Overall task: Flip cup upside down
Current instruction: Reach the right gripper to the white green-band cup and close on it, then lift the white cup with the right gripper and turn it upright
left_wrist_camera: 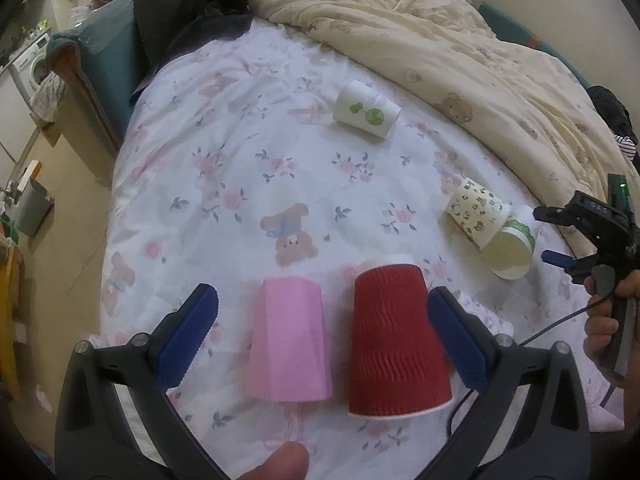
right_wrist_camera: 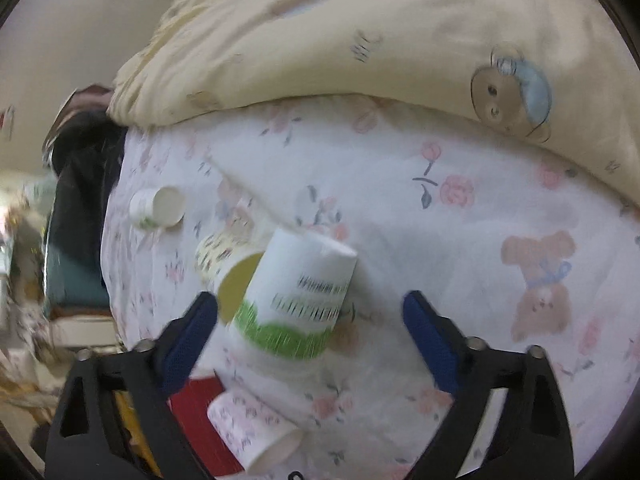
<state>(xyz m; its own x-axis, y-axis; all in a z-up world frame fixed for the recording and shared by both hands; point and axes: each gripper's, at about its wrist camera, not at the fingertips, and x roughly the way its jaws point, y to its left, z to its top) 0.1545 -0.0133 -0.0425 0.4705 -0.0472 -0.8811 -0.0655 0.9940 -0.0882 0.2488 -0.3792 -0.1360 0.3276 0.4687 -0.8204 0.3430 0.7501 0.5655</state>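
A pink cup (left_wrist_camera: 289, 340) and a red ribbed cup (left_wrist_camera: 396, 342) stand upside down on the floral bedsheet (left_wrist_camera: 224, 184), between the fingers of my open left gripper (left_wrist_camera: 322, 330). My right gripper (right_wrist_camera: 310, 316) is open and empty; it also shows at the right edge of the left wrist view (left_wrist_camera: 560, 240). A white cup with a green band (right_wrist_camera: 298, 300) stands upside down between its fingers, slightly tilted and blurred; it shows in the left wrist view (left_wrist_camera: 510, 252). A leopard-print cup (left_wrist_camera: 478, 210) lies on its side beside it (right_wrist_camera: 224, 258). A white green-dotted cup (left_wrist_camera: 366, 110) lies on its side farther back (right_wrist_camera: 158, 206).
A floral paper cup (right_wrist_camera: 252, 432) lies on its side near my right gripper. A crumpled cream duvet (left_wrist_camera: 460, 48) covers the far and right side of the bed. The bed's left edge drops to the floor (left_wrist_camera: 76, 240), where a grey bin (left_wrist_camera: 34, 210) stands.
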